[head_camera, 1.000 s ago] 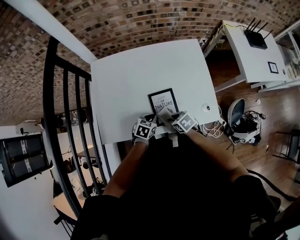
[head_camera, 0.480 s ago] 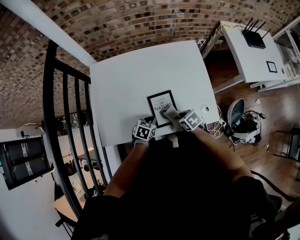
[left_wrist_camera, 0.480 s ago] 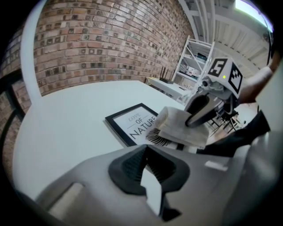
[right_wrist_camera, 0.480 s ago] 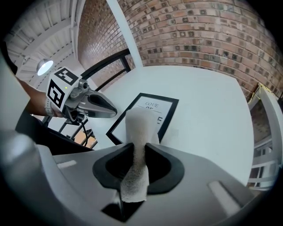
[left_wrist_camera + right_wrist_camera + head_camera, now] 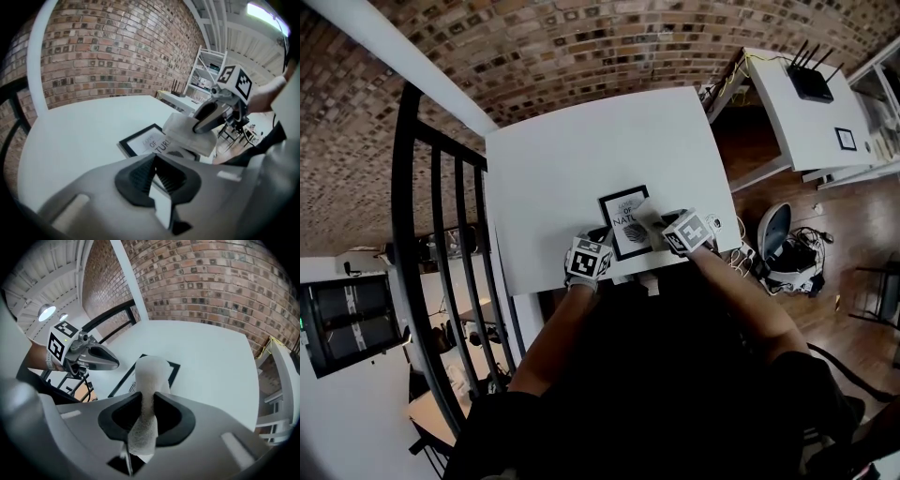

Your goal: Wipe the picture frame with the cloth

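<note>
Brick is filling the far side of what I am seeing, a wall (image 5: 534,47) curving behind the white table (image 5: 581,141) that is taking up the middle of the head view. A black railing (image 5: 441,234) is running down the table's left edge. Near the table's front edge the picture frame (image 5: 622,225) is lying flat, black-bordered, with its printed sheet facing up. I am holding my left gripper (image 5: 601,236) at the frame's near left corner. In its own view the dark pads are meeting at their tips, so the jaws are pressed together, and I cannot tell whether they are pinching the frame's edge or only resting against it. My right gripper (image 5: 656,223) is coming in from the right side of the frame, and its jaws are clamping tight on the cloth (image 5: 645,214). In the right gripper view the pale, fuzzy cloth is running up between the two pads and bulging out past their tips in a rounded fold. From the left gripper view that fold is draping over the frame's right part, covering the end of the printed words. The two grippers are sitting near each other, apart, with the frame between their tips.
</note>
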`<state>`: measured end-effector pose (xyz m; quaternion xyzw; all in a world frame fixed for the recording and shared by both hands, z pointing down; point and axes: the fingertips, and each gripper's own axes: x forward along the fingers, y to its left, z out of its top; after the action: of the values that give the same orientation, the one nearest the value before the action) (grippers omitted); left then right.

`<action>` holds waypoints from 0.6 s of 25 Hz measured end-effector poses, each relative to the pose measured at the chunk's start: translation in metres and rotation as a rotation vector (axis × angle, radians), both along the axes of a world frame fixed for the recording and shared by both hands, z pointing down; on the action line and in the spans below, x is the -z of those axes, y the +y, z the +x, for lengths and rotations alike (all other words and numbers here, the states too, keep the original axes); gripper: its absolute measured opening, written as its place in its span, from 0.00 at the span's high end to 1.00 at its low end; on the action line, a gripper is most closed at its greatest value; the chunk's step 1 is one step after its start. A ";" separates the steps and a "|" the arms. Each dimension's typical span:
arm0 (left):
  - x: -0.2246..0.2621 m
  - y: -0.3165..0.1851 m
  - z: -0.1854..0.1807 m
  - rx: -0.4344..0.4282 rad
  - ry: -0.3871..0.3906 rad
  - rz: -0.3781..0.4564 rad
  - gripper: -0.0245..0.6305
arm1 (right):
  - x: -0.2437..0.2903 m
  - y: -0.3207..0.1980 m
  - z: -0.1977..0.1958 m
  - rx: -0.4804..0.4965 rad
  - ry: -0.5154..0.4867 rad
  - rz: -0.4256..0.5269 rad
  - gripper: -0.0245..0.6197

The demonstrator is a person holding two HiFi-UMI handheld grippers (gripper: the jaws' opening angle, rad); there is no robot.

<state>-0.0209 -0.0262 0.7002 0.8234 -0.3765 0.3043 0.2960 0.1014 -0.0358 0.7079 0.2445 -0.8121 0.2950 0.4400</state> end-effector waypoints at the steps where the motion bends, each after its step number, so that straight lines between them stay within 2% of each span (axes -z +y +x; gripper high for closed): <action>1: 0.008 -0.006 0.000 0.006 0.012 0.024 0.96 | 0.011 -0.008 -0.007 -0.007 -0.030 0.023 0.83; 5: 0.051 -0.032 -0.007 0.043 0.072 0.139 0.96 | 0.054 -0.037 -0.034 -0.021 -0.147 0.164 0.83; 9: 0.112 -0.052 -0.019 0.076 0.152 0.309 0.96 | 0.130 -0.060 -0.060 -0.037 -0.336 0.371 0.83; 15: 0.200 -0.069 -0.027 0.127 0.253 0.510 0.96 | 0.230 -0.080 -0.066 -0.096 -0.510 0.627 0.83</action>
<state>-0.0483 -0.0956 0.5005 0.8774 -0.4518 0.0755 0.1427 0.0352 -0.1162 0.4782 0.3234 -0.9335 0.1044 0.1143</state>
